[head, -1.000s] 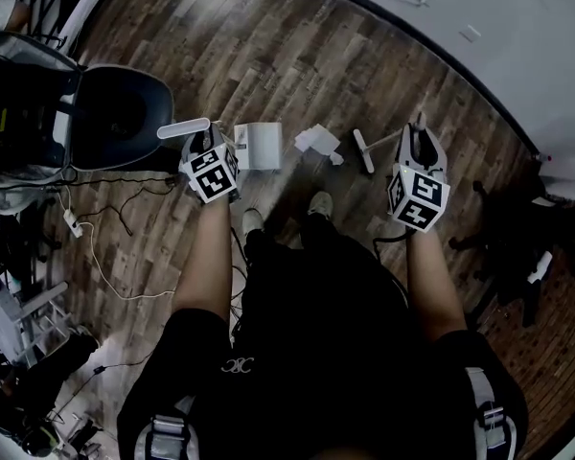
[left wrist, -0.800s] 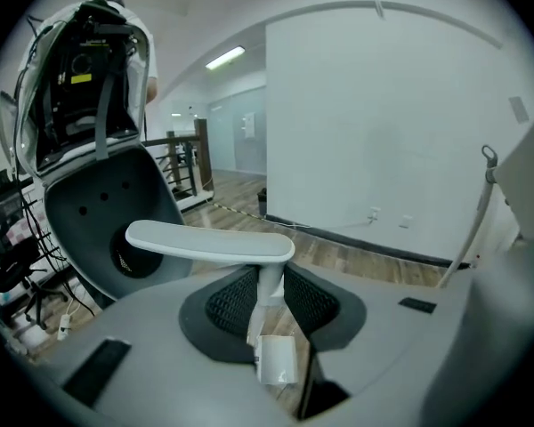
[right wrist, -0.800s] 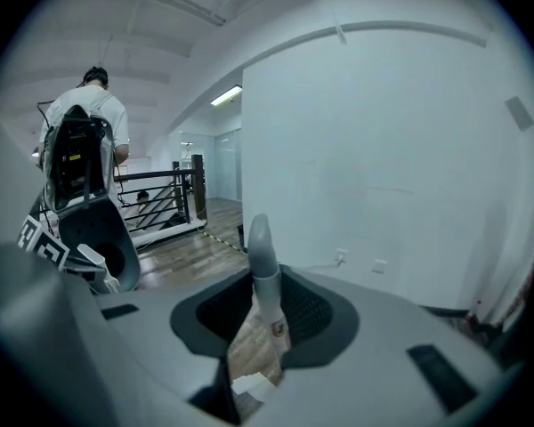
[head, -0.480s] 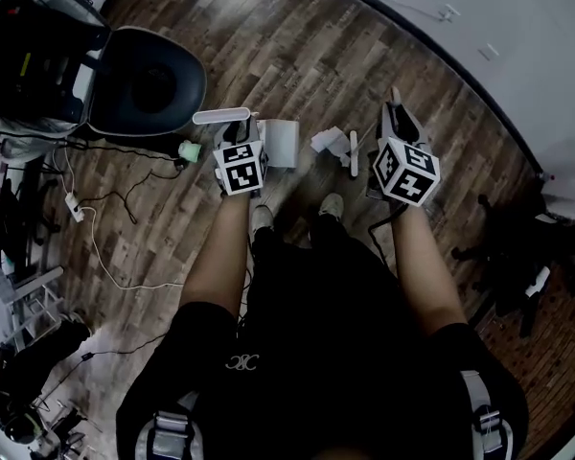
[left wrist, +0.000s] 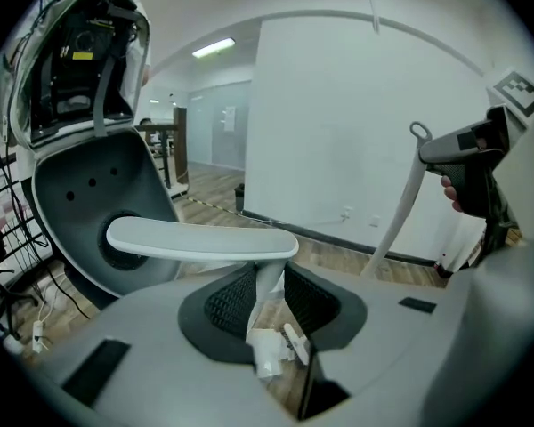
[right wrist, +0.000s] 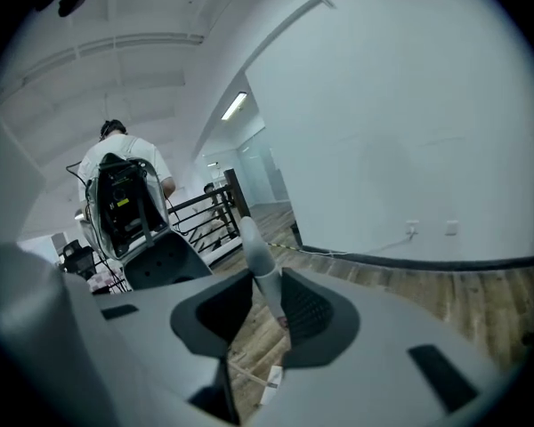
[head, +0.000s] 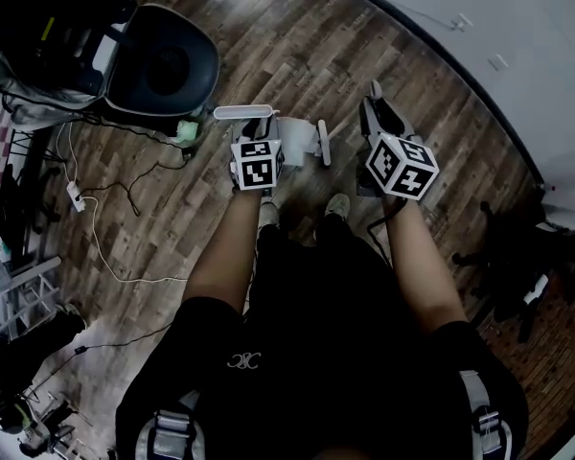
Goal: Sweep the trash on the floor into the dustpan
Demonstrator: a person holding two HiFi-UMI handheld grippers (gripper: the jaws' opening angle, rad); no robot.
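Head view showed the person's forearms reaching down over a wooden floor (head: 297, 36), one claw in each hand. The left claw (head: 259, 127) was clenched on the upright white shaft of the dustpan handle (head: 244, 113); the left gripper view confirmed the shaft pinched between both jaws, under its flat crossbar (left wrist: 200, 238). The dustpan (head: 292, 137) stood on the floor directly below that claw.

The right claw (head: 374, 103), to the right of the dustpan, was clenched on the broom handle (right wrist: 258, 261), the grey stick held tight between its jaws in the right gripper view. The broom head (head: 323, 142) rested on the floor just right of the dustpan. White trash (head: 308, 144) lay at the dustpan's mouth, between pan and broom head; whether it sat inside the pan could not be told.

Left of the dustpan lay a small green item (head: 187, 129) and loose cables (head: 96, 247). Beyond, up and left of the dustpan, stood a dark shell chair (head: 163, 65). A white wall (head: 479, 17) bounded the floor on the dustpan's far right.
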